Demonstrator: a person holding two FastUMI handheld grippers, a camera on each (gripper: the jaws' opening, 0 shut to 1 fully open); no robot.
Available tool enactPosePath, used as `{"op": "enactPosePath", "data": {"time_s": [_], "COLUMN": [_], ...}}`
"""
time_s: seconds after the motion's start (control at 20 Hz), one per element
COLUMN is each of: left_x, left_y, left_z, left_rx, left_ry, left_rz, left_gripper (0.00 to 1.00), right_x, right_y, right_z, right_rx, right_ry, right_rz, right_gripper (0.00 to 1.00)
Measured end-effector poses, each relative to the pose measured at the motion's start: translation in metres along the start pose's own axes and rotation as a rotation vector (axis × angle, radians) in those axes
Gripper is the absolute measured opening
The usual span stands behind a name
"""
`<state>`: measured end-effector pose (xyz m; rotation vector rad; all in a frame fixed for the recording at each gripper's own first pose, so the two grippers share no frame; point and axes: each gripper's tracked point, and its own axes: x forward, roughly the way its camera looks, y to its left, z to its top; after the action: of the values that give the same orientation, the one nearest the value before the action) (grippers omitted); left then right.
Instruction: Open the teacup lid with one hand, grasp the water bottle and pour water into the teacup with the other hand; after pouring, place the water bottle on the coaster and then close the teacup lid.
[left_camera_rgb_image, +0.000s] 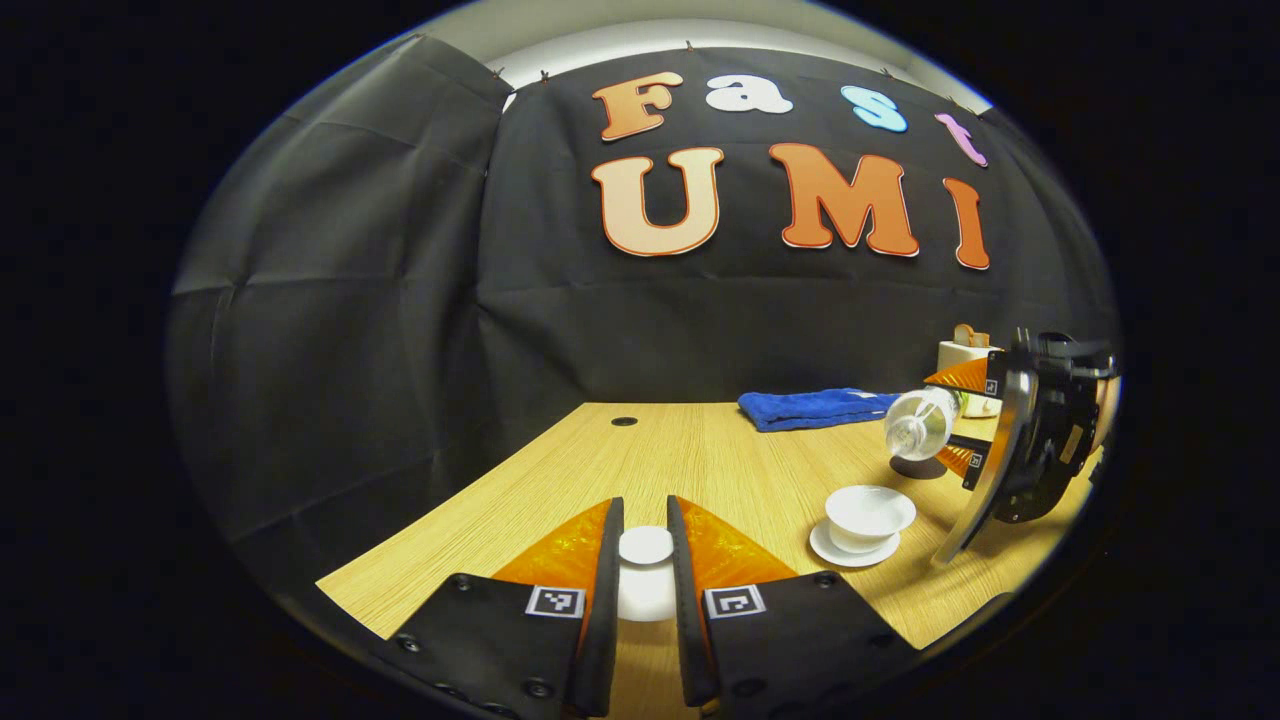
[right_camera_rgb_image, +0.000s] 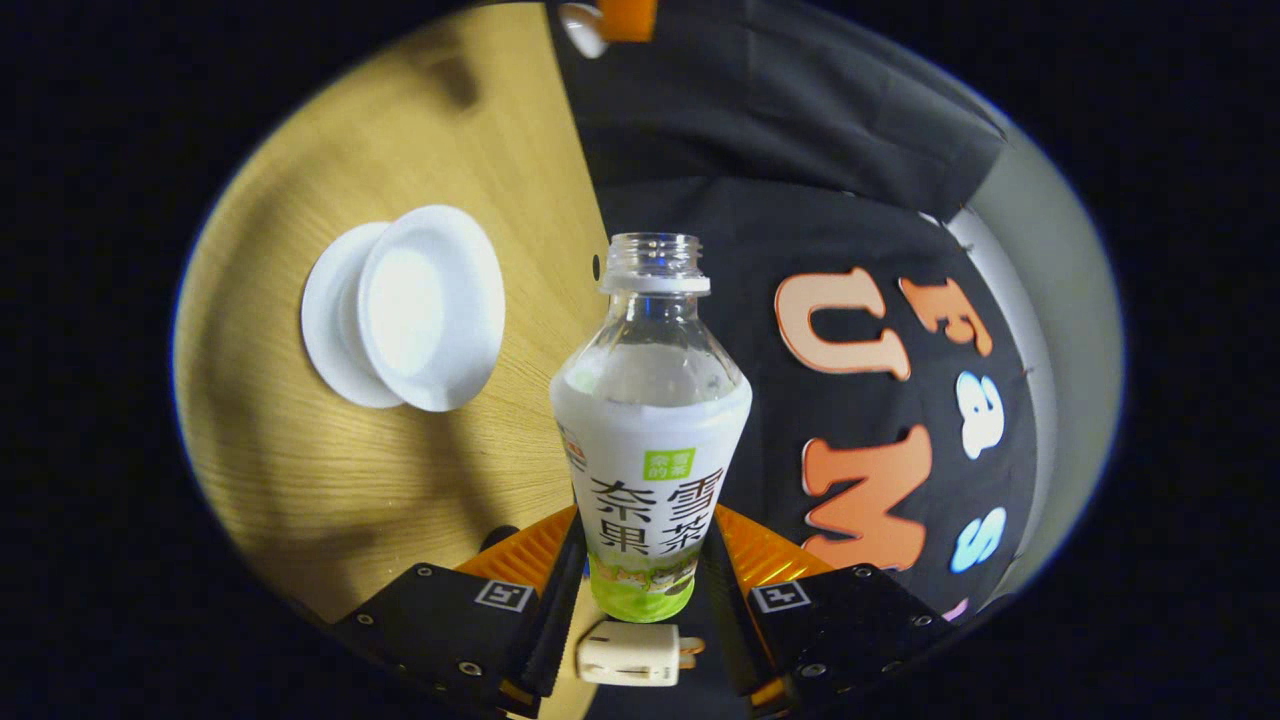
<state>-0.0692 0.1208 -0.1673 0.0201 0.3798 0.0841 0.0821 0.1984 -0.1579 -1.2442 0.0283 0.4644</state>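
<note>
Bottle (right_camera_rgb_image: 648, 440) clamped in right tool (right_camera_rgb_image: 640, 560), lid (left_camera_rgb_image: 645, 572) in left tool (left_camera_rgb_image: 645, 560), towel (left_camera_rgb_image: 812, 408) behind teacup (left_camera_rgb_image: 868, 515)

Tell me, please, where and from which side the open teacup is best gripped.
Probably the teacup low on its bowl, just above the saucer, coming level from the side: the rim flares wide, while the upright bowl narrows downward.

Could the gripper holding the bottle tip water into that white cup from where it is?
Probably yes. The right gripper holds the water bottle tipped on its side above the table, uncapped. The teacup stands open below, since the left gripper holds the lid. Nothing lies between them.
</note>
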Motion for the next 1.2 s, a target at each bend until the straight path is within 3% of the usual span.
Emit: {"op": "enactPosePath", "data": {"time_s": [0.25, 0.4, 0.8, 0.95, 1.2], "left_x": [0.004, 0.006, 0.017, 0.022, 0.029], "left_y": [-0.016, -0.027, -0.041, -0.043, -0.047], "left_z": [0.011, 0.014, 0.010, 0.006, -0.001], "left_rx": [-0.007, -0.015, -0.025, -0.033, -0.050], "left_ry": [-0.023, -0.031, -0.022, -0.011, 0.006], "left_rz": [-0.022, -0.037, -0.057, -0.058, -0.061], "left_gripper": [0.30, 0.30, 0.30, 0.33, 0.30], "right_x": [0.004, 0.007, 0.031, 0.041, 0.054], "right_y": [-0.022, -0.034, -0.023, -0.016, 0.010], "right_z": [-0.020, -0.033, -0.072, -0.084, -0.093], "right_rx": [0.386, 0.544, 1.096, 1.205, 1.288], "right_ry": [0.035, 0.039, 0.080, 0.080, 0.131], "right_rz": [0.061, 0.063, 0.152, 0.179, 0.242], "right_gripper": [0.65, 0.65, 0.65, 0.65, 0.65]}}
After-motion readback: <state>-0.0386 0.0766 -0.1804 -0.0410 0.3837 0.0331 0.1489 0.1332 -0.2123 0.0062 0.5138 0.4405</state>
